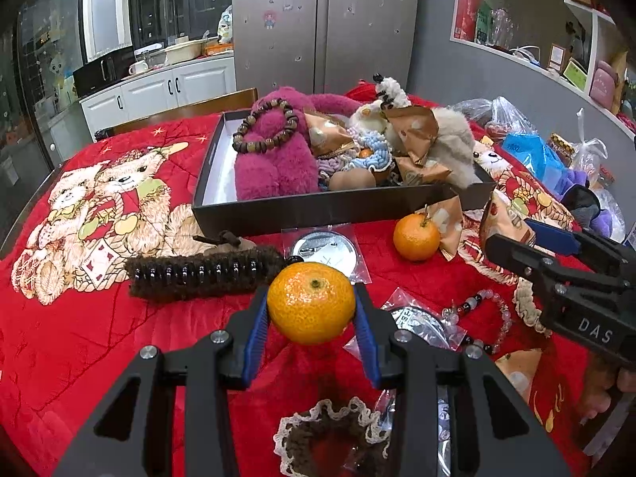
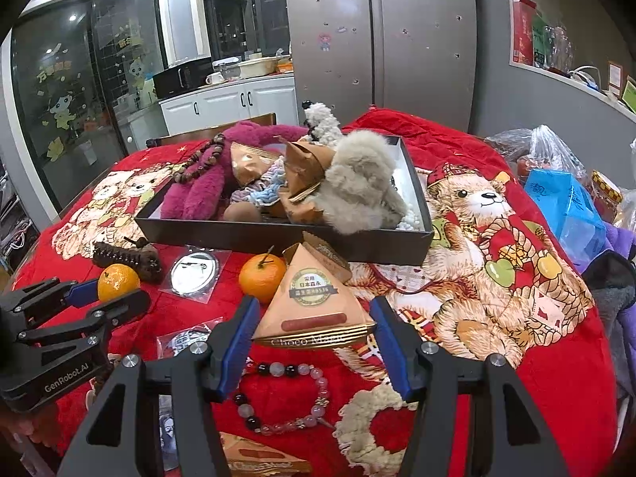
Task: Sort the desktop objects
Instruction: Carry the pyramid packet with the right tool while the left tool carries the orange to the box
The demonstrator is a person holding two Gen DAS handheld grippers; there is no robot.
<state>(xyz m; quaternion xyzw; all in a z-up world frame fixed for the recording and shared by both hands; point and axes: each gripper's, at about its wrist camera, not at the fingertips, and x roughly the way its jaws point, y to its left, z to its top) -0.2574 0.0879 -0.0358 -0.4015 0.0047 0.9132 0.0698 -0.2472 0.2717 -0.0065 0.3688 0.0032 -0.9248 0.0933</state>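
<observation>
A round orange mandarin [image 1: 311,303] sat clamped between the blue pads of the left tongs [image 1: 312,310], raised above the red teddy-bear-printed surface [image 1: 79,338]. The right tongs [image 2: 314,328] pinched a peach triangular snack packet [image 2: 314,302]. A dark bristly hair clip [image 1: 194,276], bagged round mirror [image 1: 324,248] and second stemmed mandarin [image 1: 416,237] lay before the crowded black shallow box [image 1: 318,208], both tongs angled downward.

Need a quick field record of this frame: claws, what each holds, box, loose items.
left claw: shut on mandarin, lifted off the cloth
right claw: shut on triangular snack packet
black box: holds plush toys, wooden bead bracelet, more packets
loose on red cloth: second mandarin, crystal bracelet, brown hair clip
</observation>
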